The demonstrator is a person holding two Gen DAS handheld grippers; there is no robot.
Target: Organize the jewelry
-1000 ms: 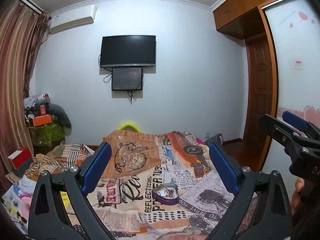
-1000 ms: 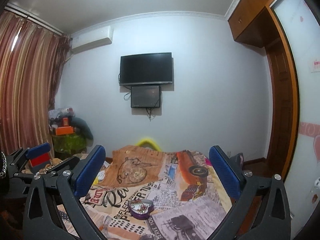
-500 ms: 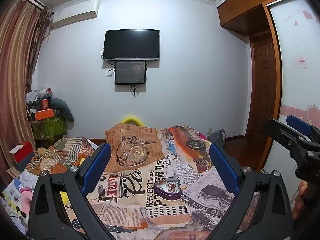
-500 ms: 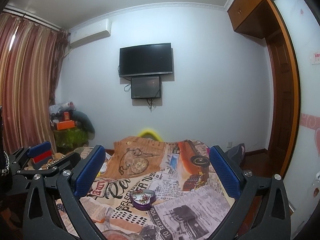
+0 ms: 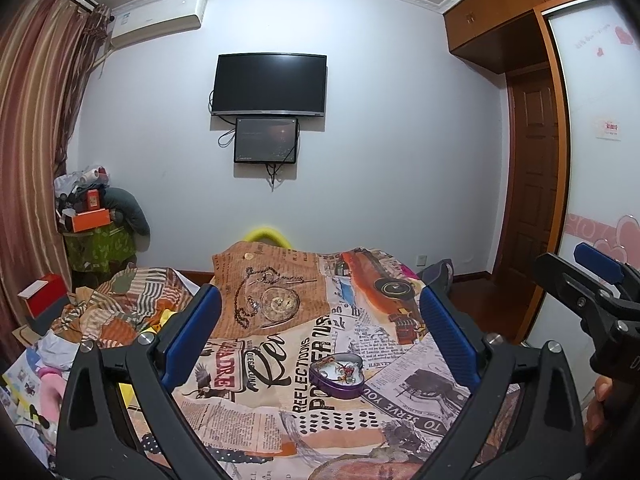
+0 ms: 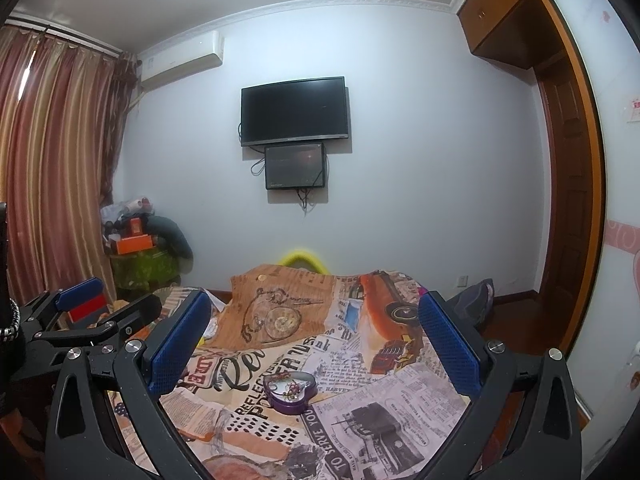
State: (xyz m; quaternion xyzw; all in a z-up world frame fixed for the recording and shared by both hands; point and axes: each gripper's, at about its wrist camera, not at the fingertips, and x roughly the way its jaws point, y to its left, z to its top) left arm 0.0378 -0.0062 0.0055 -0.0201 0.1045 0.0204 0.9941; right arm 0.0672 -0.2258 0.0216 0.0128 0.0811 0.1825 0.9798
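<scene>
A purple heart-shaped tin (image 5: pixel 337 375) lies open on the newspaper-print bedspread (image 5: pixel 280 412), with a tangle of jewelry inside. It also shows in the right wrist view (image 6: pixel 291 392). My left gripper (image 5: pixel 320 340) is open and empty, held above the bed short of the tin. My right gripper (image 6: pixel 316 340) is open and empty too, at a similar distance. The right gripper shows at the right edge of the left wrist view (image 5: pixel 592 292). The left gripper shows at the left of the right wrist view (image 6: pixel 96 320).
A rumpled striped blanket (image 5: pixel 120 304) and clutter lie on the left of the bed. A red box (image 5: pixel 42 294) and a piled green stand (image 5: pixel 98 240) are by the curtain. A wall TV (image 5: pixel 270 84) faces me. A wooden door (image 5: pixel 532 200) is at right.
Both grippers have tilted downward a little, so the bed and the tin sit higher in view and more of the bedspread shows. Both stay open.
</scene>
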